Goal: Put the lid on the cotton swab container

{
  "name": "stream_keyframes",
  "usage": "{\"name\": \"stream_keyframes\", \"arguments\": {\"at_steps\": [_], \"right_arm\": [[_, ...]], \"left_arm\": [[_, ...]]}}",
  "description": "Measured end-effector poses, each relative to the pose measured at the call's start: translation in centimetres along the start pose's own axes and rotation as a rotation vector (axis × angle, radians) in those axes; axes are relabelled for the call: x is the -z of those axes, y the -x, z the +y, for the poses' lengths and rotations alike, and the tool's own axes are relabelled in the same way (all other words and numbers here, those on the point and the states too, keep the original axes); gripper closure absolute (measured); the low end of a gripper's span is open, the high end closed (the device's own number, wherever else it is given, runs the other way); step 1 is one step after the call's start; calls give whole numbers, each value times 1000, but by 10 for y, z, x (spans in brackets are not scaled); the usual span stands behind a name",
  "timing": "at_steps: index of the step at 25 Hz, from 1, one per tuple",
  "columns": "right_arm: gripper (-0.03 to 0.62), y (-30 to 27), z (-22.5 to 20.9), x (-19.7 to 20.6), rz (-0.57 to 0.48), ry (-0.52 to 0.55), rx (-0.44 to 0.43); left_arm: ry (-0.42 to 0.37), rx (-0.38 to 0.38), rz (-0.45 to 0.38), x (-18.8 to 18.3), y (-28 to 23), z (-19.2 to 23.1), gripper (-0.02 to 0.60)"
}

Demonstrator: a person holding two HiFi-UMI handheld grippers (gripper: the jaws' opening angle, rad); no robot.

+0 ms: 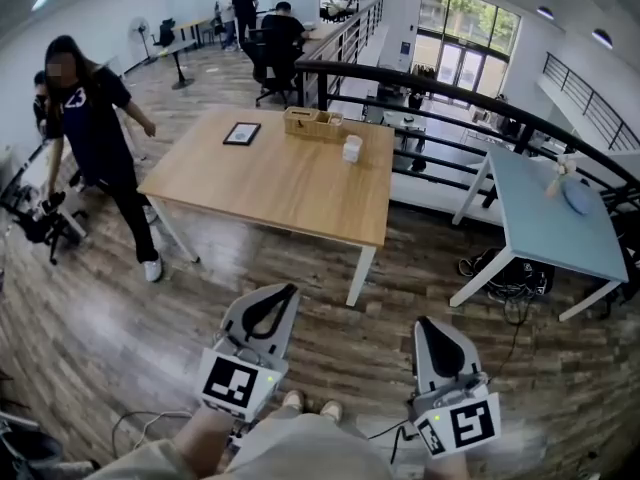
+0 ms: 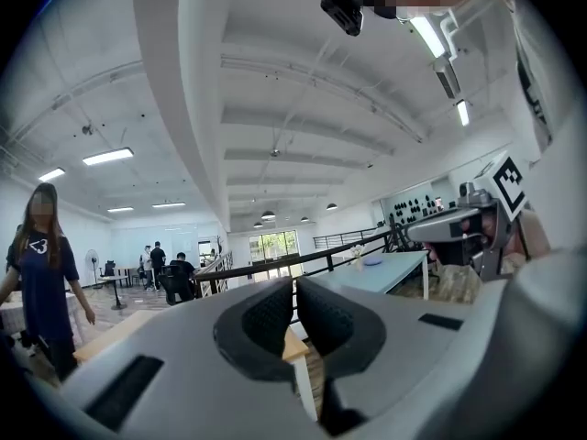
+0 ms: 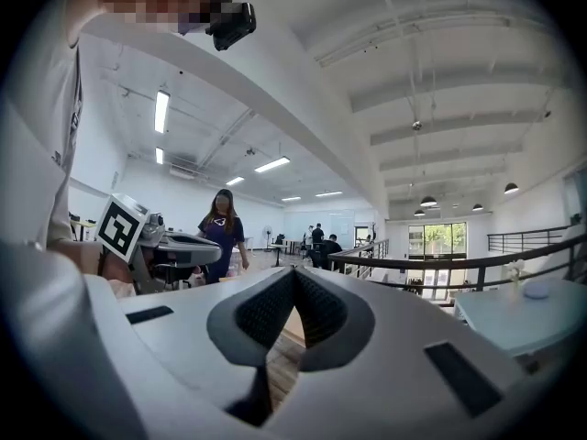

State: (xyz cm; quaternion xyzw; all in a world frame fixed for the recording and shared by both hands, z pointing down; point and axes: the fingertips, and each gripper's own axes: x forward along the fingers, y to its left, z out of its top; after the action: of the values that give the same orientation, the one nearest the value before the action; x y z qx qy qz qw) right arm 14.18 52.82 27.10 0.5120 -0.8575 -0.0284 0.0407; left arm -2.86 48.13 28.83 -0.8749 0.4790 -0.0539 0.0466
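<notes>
Head view: the left tongs [image 1: 285, 293] hang low and near, closed on nothing. Far off on the wooden tabletop [image 1: 270, 183], a white container [image 1: 352, 149] stands just right of a wooden box [image 1: 312, 123]. The right tongs [image 1: 428, 328], also near, are closed and empty.

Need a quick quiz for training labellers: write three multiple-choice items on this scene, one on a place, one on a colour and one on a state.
1. Where does the white container stand?
A on the wooden table
B on a chair
C on the floor

2. What colour is the right-hand table?
A red
B light blue
C black

3. How are the left tongs?
A gripping a lid
B wide open
C shut, empty

Answers: A, it stands near that table's far edge; B, its top is pale blue; C, the left gripper view shows the pads together with nothing between them.
</notes>
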Motion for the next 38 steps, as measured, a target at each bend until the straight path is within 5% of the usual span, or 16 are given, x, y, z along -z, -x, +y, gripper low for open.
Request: {"name": "stream_keyframes", "arguments": {"at_steps": [21,38], "right_arm": [[568,-10,-7,27,29,-24,-35],[568,-189,-69,40,78,3,-35]], "left_arm": [[-4,-9,-6,6,-16,-9,551],[19,3,14,31,-159,113,551]]}}
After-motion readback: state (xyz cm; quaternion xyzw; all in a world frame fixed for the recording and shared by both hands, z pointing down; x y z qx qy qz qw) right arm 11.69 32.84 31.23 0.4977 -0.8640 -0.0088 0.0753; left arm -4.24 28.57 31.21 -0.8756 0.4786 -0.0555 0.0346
